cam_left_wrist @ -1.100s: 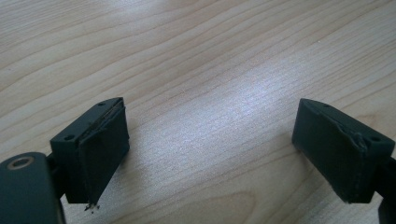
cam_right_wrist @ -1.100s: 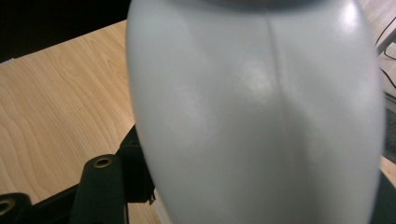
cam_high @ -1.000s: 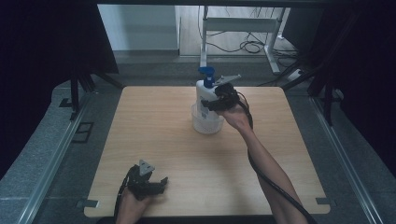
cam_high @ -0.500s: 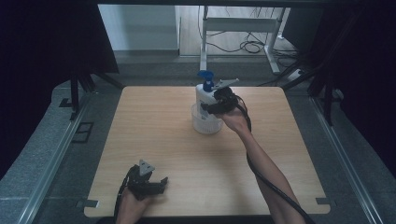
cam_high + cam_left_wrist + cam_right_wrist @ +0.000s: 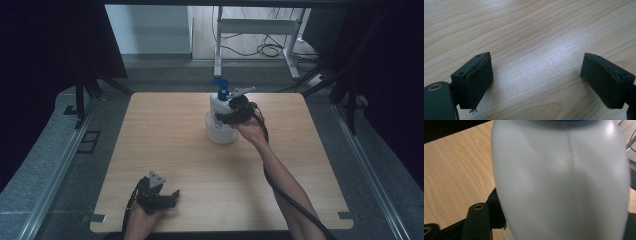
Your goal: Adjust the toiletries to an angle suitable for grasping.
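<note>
A white spray bottle (image 5: 218, 103) with a blue head stands upright in a translucent round container (image 5: 220, 135) at the far middle of the wooden table (image 5: 165, 130). My right gripper (image 5: 226, 116) is shut on the bottle's body from the right side. In the right gripper view the white bottle (image 5: 561, 175) sits close up between the jaws, hiding most of them. My left gripper (image 5: 170, 196) rests low near the table's front left edge. Its jaws stand wide open over bare wood in the left gripper view (image 5: 536, 82), with nothing between them.
The person's right forearm (image 5: 280, 180) stretches across the right half of the table with the gripper's cable trailing along it. Metal rails run down both sides of the table. Cables and a metal frame (image 5: 260, 30) lie on the floor beyond the far edge.
The right gripper and the bottle have sunk a little toward the container. The left gripper has stayed where it was.
</note>
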Demonstrator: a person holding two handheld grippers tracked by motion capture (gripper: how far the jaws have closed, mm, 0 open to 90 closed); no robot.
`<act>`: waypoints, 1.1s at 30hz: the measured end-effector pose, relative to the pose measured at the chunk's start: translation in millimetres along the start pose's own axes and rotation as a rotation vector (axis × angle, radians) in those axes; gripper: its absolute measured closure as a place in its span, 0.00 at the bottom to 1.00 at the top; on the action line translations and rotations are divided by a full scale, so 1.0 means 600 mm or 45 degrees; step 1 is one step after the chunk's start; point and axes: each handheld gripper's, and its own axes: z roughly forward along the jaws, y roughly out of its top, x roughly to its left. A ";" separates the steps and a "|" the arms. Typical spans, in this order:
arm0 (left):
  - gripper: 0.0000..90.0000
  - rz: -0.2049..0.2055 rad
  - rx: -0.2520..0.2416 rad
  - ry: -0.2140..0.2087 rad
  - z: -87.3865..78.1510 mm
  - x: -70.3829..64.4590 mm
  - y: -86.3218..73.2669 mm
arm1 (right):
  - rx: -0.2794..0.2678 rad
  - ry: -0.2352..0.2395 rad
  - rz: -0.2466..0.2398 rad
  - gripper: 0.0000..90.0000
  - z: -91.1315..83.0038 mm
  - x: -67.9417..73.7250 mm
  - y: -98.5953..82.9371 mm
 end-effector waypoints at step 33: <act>0.12 0.000 -0.001 0.000 0.000 0.000 0.000 | -0.039 0.022 0.002 0.26 -0.012 -0.005 -0.004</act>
